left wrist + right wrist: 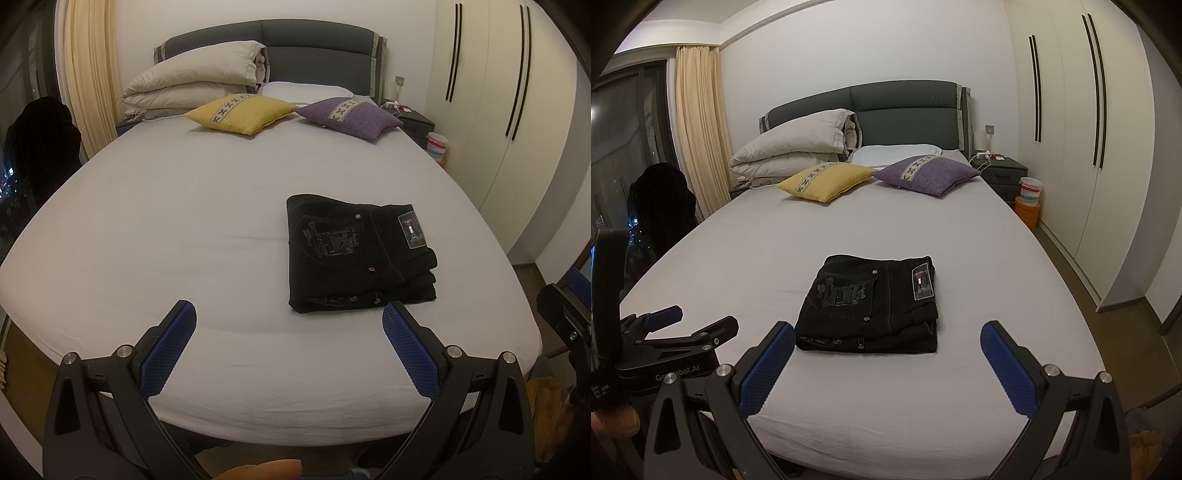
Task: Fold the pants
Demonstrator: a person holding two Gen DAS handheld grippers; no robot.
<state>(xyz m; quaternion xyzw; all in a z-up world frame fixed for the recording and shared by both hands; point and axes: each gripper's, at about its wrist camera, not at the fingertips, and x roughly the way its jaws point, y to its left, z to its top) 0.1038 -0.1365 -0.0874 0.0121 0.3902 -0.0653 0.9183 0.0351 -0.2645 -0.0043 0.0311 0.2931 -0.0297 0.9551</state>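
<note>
Black pants (870, 302) lie folded into a compact, nearly square stack on the near half of a bed (775, 258), slightly right of its middle. The back pocket faces up, showing pale embroidery and metal rivets. A rectangular patch (922, 282) sits at the waistband, which lies along the stack's right side; its lettering is too small to read. The layered fold edges face the foot of the bed, and the stack is too square to show a long axis.

Nothing else lies on the sheet near the pants. Both tongs hover over the foot of the bed, apart from the fabric. The left gripper (289, 314) has its blue-padded fingers spread wide and holds nothing. The right gripper (887, 332) is likewise spread wide and empty. In the right view, the left tool's body bears partly hidden writing ending "bot.AI".

At the head of the bed rest a yellow cushion (825, 181), a purple cushion (927, 173), a folded duvet (798, 147) and a white pillow (897, 153). A wardrobe (1089, 147) stands to the right.
</note>
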